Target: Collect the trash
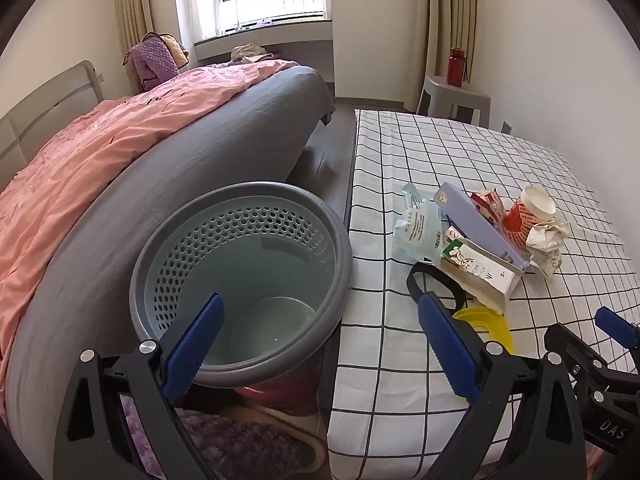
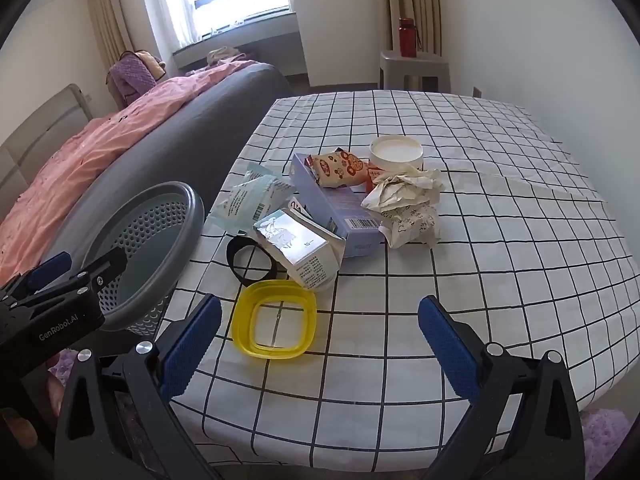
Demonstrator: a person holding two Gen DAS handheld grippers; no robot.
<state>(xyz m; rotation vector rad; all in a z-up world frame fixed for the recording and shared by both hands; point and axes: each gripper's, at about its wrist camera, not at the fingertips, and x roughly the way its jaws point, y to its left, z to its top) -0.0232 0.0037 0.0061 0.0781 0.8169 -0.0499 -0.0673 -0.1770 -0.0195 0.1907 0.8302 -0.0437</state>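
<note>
1. The left gripper [image 1: 320,344] is released, its blue pads spread wide with nothing between them; it hangs over the near rim of the bin [image 1: 244,280].
2. The bin is grey with a perforated wall; apart from a clear round piece on its floor, nothing shows inside. It stands on the floor between the bed [image 1: 120,168] and the table [image 1: 420,380], touching the table's edge.
3. The right gripper [image 2: 320,344] is also released, jaws wide and empty, above the table's near edge.
4. In the right view the trash sits mid-table in one heap: a yellow lid ring [image 2: 274,316] at 11 o'clock from the right gripper, just ahead of it.
5. A black ring [image 2: 248,260] lies at 11 o'clock from the yellow one, beside a milk carton [image 2: 300,252].
6. Beyond the carton lie a purple box [image 2: 336,204], a clear wrapper [image 2: 256,196] at its 9 o'clock, and a snack bag [image 2: 336,168] on top.
7. Crumpled paper [image 2: 408,204] lies at 3 o'clock from the box, with a paper cup [image 2: 396,152] behind it.
8. A red bottle [image 2: 407,36] stands on a stool [image 2: 414,66] at the far wall.
</note>
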